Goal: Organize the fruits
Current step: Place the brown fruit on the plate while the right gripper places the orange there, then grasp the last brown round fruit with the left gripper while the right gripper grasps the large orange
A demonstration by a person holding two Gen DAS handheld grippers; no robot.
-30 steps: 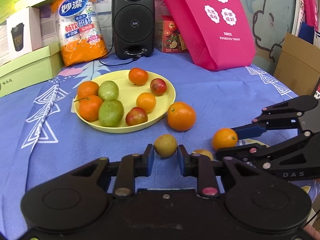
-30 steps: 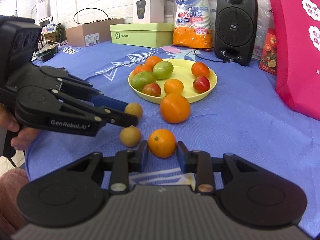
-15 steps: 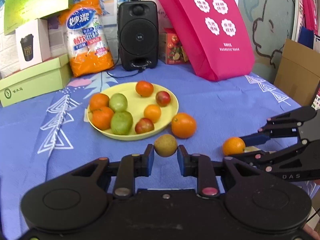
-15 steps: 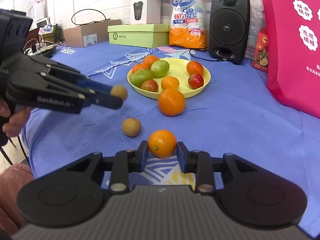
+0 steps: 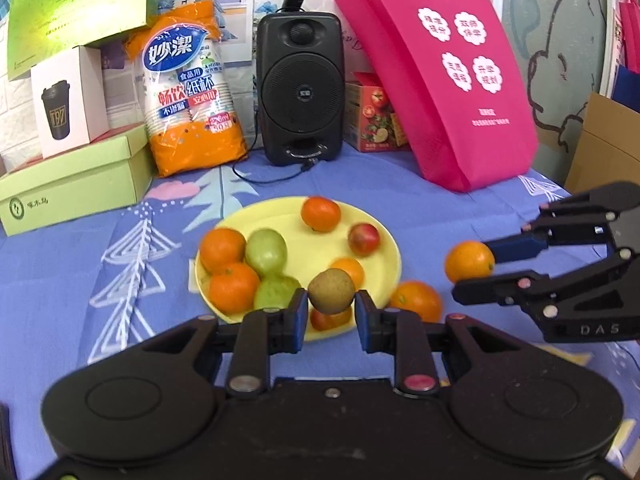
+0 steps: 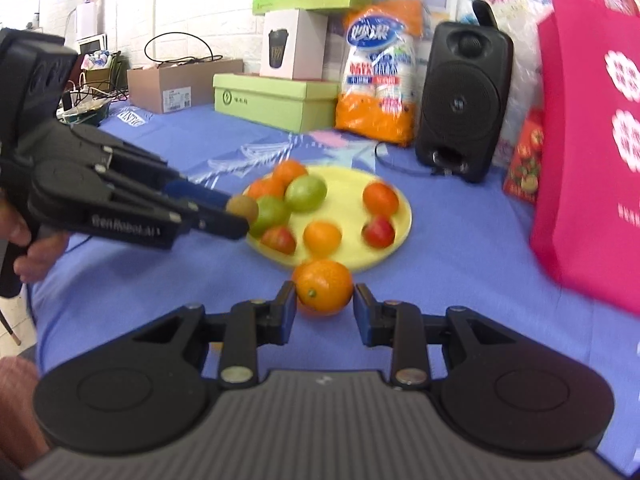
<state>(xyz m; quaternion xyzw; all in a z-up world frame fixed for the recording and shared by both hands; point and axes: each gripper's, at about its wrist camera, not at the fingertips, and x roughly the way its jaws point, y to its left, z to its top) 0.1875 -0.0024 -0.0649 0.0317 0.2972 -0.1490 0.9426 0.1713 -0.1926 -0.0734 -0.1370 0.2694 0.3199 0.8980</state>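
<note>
Left wrist view: small round brownish-green fruit [image 5: 331,289] clamped between my left gripper [image 5: 331,312] fingers, off the tabletop, in front of the near rim of the round yellow plastic plate [image 5: 390,258]. Right gripper [image 5: 474,266] at frame right, its fingers clenched on a small round orange [image 5: 469,261], also in the air.

Plate load: two oranges [image 5: 222,249] at left, two green round fruits [image 5: 266,251] beside them, one orange [image 5: 320,213] at the far side, a red apple-like fruit [image 5: 363,239] to its right, a small orange [image 5: 349,270] partly behind my held fruit. Another reddish fruit at the near rim is mostly hidden by the fingers. One loose orange [image 5: 416,300] on the blue patterned tabletop [image 5: 72,264], just beside the plate's right rim.

Right wrist view confirms the orange [image 6: 325,287] gripped between the blue pads [image 6: 289,306], the plate [image 6: 402,210] beyond it. Left gripper [image 6: 240,216] enters from the left with the brownish fruit [image 6: 242,207] at its tips, over the plate's left edge. A hand [image 6: 30,246] holds its handle.

Behind the plate: black speaker [image 5: 299,90], orange bag of paper cups [image 5: 190,86], green box [image 5: 76,178], pink tote bag [image 5: 444,76].
</note>
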